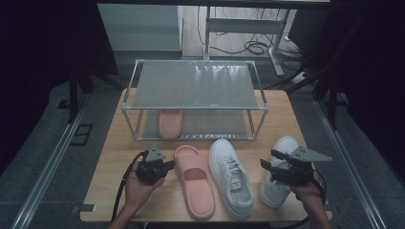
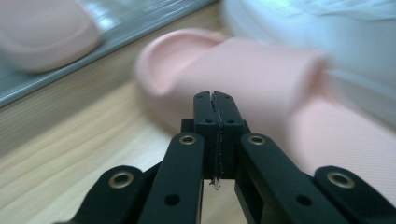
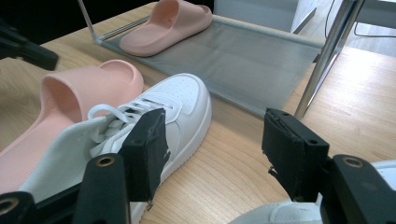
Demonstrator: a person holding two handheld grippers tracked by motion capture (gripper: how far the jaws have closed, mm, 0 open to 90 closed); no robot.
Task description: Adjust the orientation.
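Wooden surface with a two-tier metal shoe rack (image 1: 193, 86), one pink slipper (image 1: 170, 122) already on its lower shelf.

Left gripper (image 1: 168, 166), jaws pressed together and empty, just left of the second pink slipper (image 1: 195, 181), aimed at its strap side; slipper's long axis front to back, toe toward the rack. Closest to the left hand, so likely next for the shelf. Right gripper (image 1: 266, 160), jaws spread and holding nothing, between the two white sneakers (image 1: 232, 177), over the right-hand one (image 1: 277, 183). No readable brand or lettering.
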